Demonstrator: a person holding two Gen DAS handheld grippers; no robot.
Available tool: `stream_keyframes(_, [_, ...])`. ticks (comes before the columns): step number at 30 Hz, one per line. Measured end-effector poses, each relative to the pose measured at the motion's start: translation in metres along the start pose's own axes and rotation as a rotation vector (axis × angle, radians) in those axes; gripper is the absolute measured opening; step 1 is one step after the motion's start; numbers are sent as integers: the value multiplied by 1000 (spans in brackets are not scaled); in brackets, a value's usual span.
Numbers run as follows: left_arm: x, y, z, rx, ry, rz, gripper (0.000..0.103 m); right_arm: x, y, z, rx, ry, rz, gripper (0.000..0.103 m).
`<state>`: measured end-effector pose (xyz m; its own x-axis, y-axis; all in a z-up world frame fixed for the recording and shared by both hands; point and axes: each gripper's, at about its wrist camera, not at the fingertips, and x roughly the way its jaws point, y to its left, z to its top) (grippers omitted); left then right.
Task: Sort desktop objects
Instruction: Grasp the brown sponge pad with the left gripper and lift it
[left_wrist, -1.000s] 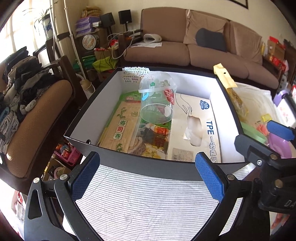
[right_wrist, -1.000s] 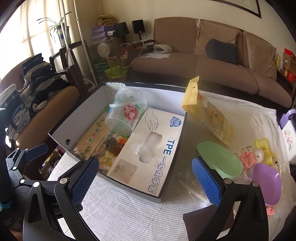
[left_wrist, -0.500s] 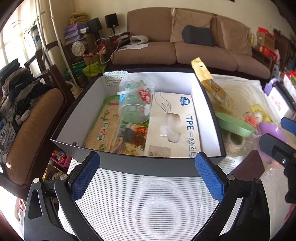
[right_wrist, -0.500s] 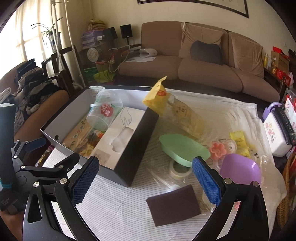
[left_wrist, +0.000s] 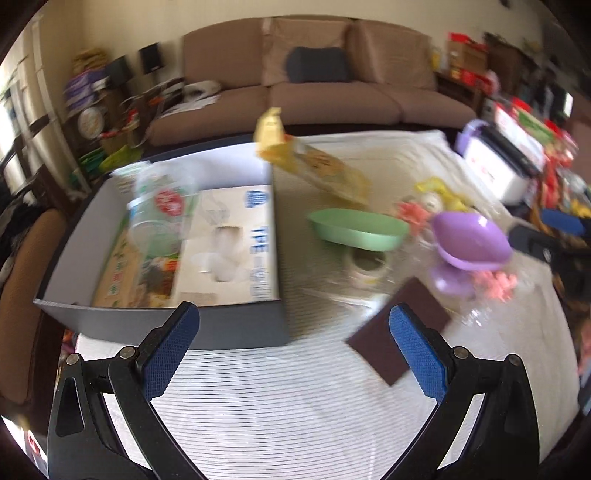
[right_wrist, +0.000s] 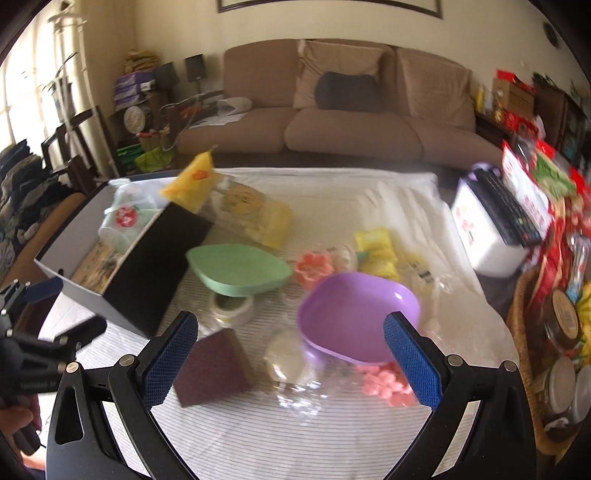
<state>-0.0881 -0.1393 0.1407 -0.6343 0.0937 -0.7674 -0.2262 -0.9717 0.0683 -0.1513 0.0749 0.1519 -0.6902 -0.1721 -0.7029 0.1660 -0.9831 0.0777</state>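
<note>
You are holding both the left gripper (left_wrist: 293, 341) and right gripper (right_wrist: 290, 352) wide open, gripping nothing. The brown sponge (right_wrist: 214, 367) is lying on the striped cloth (right_wrist: 295, 439), just beside the purple bowl (right_wrist: 356, 319) and near the dark box (left_wrist: 177, 326).

Box (right_wrist: 147, 273): black outside, white inside | bowls: green (right_wrist: 236, 267), purple (right_wrist: 354, 314) | sponge (right_wrist: 214, 365): maroon | cloth (right_wrist: 277, 443): white, thin dark stripes | pads (right_wrist: 166, 358): blue

— Where's the light from?
— Daylight floods in left of the sofa (right_wrist: 354, 114), blowing out that edge.
— Sharp?
— No; motion blur smears both views, fisheye corners darken.
</note>
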Motion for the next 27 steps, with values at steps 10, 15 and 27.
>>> stream_keyframes(10, [42, -82, -25, 231, 85, -142, 103, 8, -64, -12, 120, 50, 41, 103])
stream_keyframes(15, [60, -84, -30, 256, 111, -137, 103, 11, -77, -15, 135, 62, 59, 103])
stream_keyframes(27, [95, -91, -40, 245, 191, -101, 100, 23, -74, -22, 140, 103, 87, 103])
